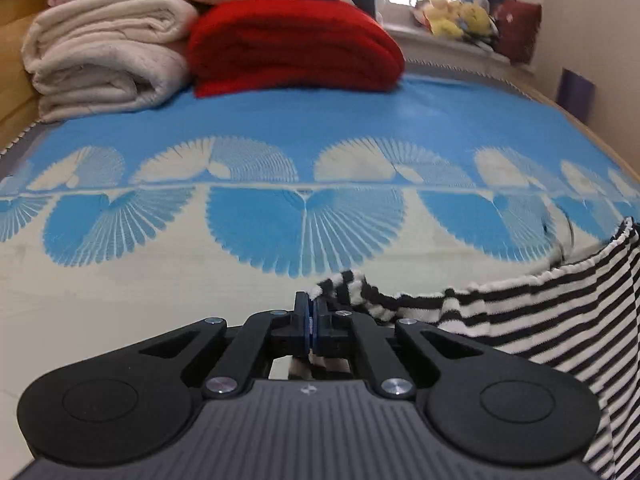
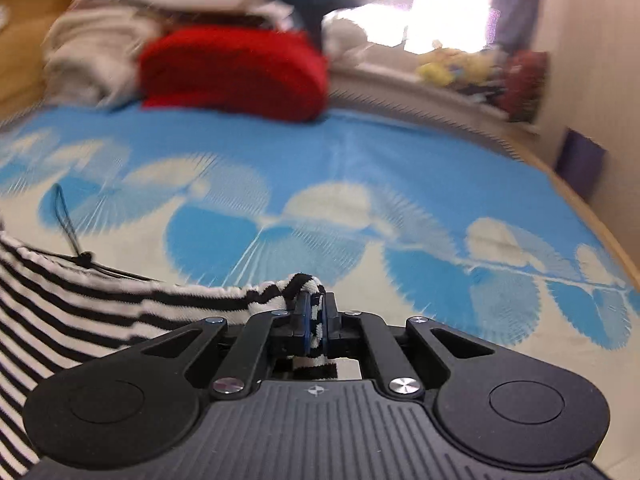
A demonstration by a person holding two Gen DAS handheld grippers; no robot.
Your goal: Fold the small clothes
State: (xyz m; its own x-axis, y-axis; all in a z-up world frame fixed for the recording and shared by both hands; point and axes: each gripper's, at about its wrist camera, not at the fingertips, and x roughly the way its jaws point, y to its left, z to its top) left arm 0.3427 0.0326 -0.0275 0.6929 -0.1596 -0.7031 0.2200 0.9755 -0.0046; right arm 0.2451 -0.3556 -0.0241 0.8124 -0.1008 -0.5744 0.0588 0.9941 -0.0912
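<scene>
Both grippers (image 1: 311,312) (image 2: 315,312) on striped garment (image 1: 540,312) corners

A garment (image 1: 540,312) is stretched over the near part of the bed (image 1: 120,280), between the left claw (image 1: 311,320) and the right claw (image 2: 315,320), one edge caught in each. At the far end, a folded blanket (image 1: 296,48) is set right of stacked towels (image 1: 104,52). Soft toys (image 1: 460,16) are placed on the sill behind.
</scene>
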